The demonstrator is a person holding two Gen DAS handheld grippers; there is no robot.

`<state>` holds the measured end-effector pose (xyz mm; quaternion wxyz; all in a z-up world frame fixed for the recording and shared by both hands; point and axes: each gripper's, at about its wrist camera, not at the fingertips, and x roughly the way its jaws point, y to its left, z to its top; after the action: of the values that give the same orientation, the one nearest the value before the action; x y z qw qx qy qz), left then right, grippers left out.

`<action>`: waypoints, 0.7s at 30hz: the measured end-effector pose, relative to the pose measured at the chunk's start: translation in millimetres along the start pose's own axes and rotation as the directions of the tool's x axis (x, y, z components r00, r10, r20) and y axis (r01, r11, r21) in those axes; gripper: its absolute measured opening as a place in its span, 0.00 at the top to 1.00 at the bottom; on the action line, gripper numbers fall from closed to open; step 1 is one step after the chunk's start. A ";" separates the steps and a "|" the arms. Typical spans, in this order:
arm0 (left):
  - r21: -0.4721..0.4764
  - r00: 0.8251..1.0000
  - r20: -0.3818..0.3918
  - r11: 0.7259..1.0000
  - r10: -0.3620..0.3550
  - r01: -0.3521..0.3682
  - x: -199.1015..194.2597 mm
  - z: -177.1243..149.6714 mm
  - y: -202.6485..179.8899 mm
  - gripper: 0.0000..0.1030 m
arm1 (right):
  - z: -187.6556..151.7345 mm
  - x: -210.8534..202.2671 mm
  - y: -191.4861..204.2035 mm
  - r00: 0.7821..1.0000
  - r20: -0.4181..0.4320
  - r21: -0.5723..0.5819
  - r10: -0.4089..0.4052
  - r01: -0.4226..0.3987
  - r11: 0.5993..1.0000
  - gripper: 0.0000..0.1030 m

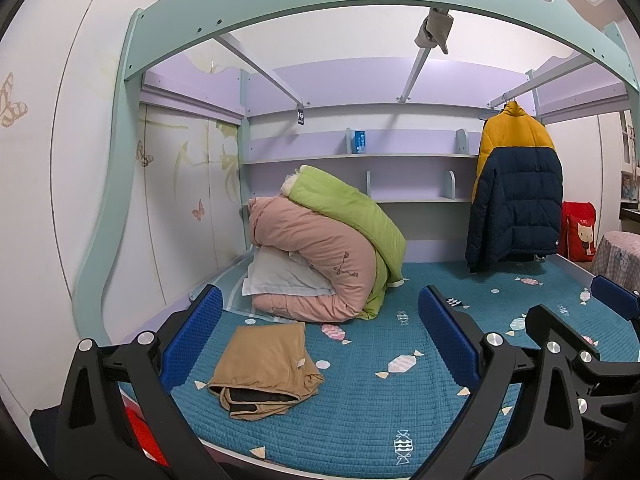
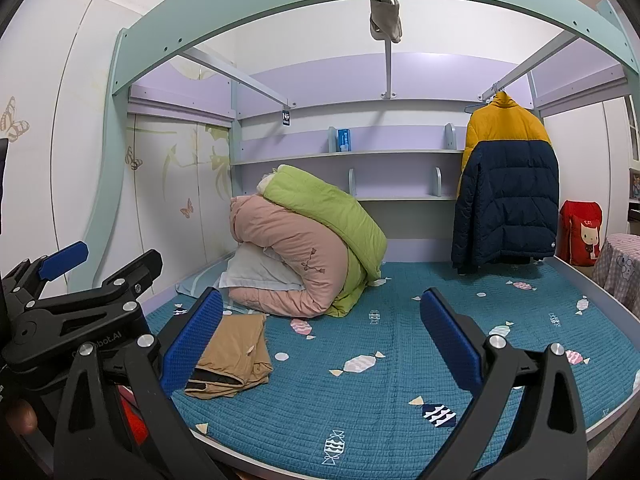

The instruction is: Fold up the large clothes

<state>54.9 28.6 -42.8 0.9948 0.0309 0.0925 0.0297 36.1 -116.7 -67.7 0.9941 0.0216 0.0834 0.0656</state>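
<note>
A yellow and navy puffer jacket [image 1: 516, 184] hangs on a hanger from the bed frame's rail at the right; it also shows in the right wrist view [image 2: 508, 188]. A folded tan garment [image 1: 266, 364] lies on the teal mattress cover [image 1: 380, 400] near the front left, also in the right wrist view [image 2: 234, 354]. My left gripper [image 1: 320, 344] is open and empty, held above the mattress front. My right gripper [image 2: 322, 340] is open and empty beside it; it shows at the right of the left wrist view [image 1: 592, 308].
A rolled pink and green quilt pile [image 1: 328, 248] with a pillow sits at the back left of the bed. Shelves [image 1: 360, 156] line the back wall. A red bag [image 1: 578, 236] and a covered table [image 1: 618, 260] stand at the right.
</note>
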 end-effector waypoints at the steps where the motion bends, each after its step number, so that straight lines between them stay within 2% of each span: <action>1: -0.001 1.000 -0.001 1.000 0.004 -0.004 -0.1 -0.3 -0.1 0.05 | -0.4 -0.4 0.3 1.000 0.000 0.002 0.000 0.000 1.000 0.07; 21: 0.000 1.000 0.004 1.000 0.016 -0.016 -6.7 -1.0 -2.0 0.05 | -1.2 -3.2 6.3 1.000 -0.002 0.007 -0.002 0.002 1.000 0.07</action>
<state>48.3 26.2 -42.7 0.9947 0.0318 0.0900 0.0376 32.0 -110.9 -68.0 0.9940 0.0250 0.0848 0.0644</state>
